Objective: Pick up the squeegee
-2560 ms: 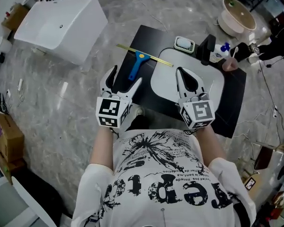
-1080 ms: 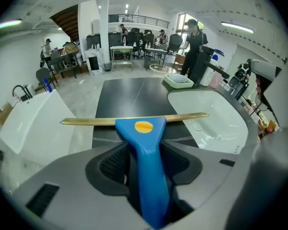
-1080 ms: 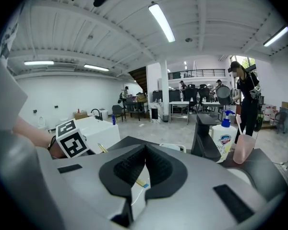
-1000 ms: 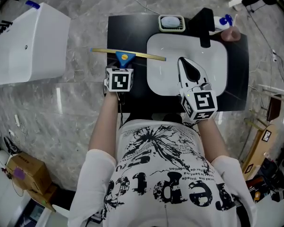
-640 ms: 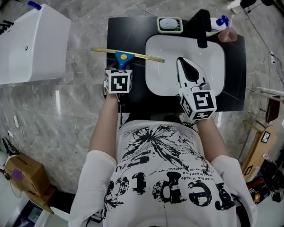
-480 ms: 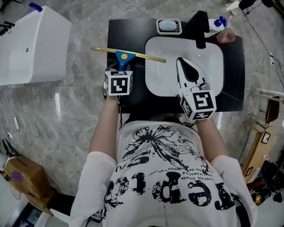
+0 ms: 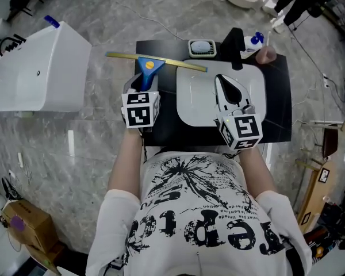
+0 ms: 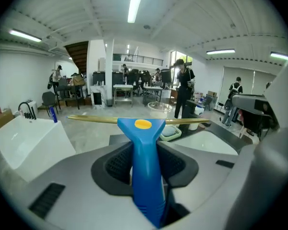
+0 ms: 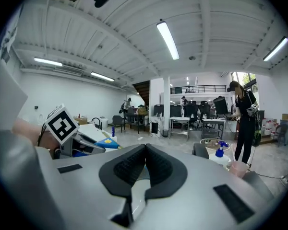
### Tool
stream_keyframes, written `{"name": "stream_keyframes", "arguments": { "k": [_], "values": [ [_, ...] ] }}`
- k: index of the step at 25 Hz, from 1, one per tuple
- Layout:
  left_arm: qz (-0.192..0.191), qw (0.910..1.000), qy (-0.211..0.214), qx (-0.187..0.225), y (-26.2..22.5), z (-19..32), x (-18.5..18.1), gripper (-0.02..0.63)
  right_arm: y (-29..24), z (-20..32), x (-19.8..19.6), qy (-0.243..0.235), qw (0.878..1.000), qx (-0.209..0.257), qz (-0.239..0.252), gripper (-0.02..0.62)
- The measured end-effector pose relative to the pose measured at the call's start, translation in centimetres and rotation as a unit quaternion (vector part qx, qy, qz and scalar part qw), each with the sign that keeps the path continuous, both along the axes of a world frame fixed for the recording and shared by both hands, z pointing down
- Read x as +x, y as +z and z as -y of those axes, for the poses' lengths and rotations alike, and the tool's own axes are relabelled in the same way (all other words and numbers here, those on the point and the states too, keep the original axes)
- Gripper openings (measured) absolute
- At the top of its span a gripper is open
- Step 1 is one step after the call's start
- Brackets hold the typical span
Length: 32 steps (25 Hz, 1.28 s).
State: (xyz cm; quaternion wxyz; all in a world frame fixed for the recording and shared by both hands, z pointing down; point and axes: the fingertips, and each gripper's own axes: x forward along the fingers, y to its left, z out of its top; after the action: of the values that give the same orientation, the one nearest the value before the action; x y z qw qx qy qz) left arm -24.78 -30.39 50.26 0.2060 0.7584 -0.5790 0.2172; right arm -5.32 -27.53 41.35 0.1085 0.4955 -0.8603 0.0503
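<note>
1. Left gripper (image 7: 141, 86) first: its jaws are clamped on the blue handle of the squeegee (image 7: 151, 65). The head and the long yellow blade stick out past the jaw tips, apparently clear of the black worktop (image 7: 276, 117).
2. Right gripper (image 7: 221, 82): jaws pressed together with nothing between them, hanging over the white basin (image 7: 195, 105).
3. First worry is the handle. It's smooth plastic that narrows away from the head, and the jaws are tipped downward, so it could slide forward out of the pads.
4. Second worry is the wide blade, which sits well ahead of the jaws and acts like a lever. A quick swing could twist the handle in the grip.
5. Third worry is the blade's right end, which is near the soap dish (image 7: 202, 48) and the black tap (image 7: 236, 39). A sideways sweep could clip them.
6. The count: one squeegee, two grippers, one basin, one soap dish and one tap. There's also one spray bottle (image 7: 256, 39), one pink cup (image 7: 267, 54) and one white tub (image 7: 40, 73) on the floor, off to the left of the left jaws.
</note>
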Motion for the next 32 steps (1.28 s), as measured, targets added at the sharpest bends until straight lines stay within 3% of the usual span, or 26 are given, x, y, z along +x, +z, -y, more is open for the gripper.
{"name": "stream_keyframes", "arguments": {
  "k": [7,12,20,24,32],
  "values": [
    [-0.008,0.9936,0.019,0.111,-8.7,-0.4,0.3,0.146,-3.5,-0.9,0.2,-0.003,0.999,0.038,0.012,0.015],
    [-0.006,0.9807,0.035,0.193,-14.3,-1.4,0.4,0.146,-5.4,-1.3,0.5,-0.011,0.998,0.059,0.017,0.015],
    [-0.029,0.9582,0.012,0.284,-19.6,-3.8,-0.3,0.146,-8.5,-2.7,1.3,-0.012,0.994,0.101,0.029,0.015],
    [-0.039,0.9510,-0.001,0.307,-20.8,-4.6,-0.6,0.146,-9.8,-3.4,1.8,-0.010,0.992,0.123,0.031,0.015],
    [-0.037,0.9500,0.002,0.310,-20.9,-4.8,-0.4,0.146,-10.1,-4.0,2.1,-0.011,0.992,0.122,0.028,0.013]
  ]
}}
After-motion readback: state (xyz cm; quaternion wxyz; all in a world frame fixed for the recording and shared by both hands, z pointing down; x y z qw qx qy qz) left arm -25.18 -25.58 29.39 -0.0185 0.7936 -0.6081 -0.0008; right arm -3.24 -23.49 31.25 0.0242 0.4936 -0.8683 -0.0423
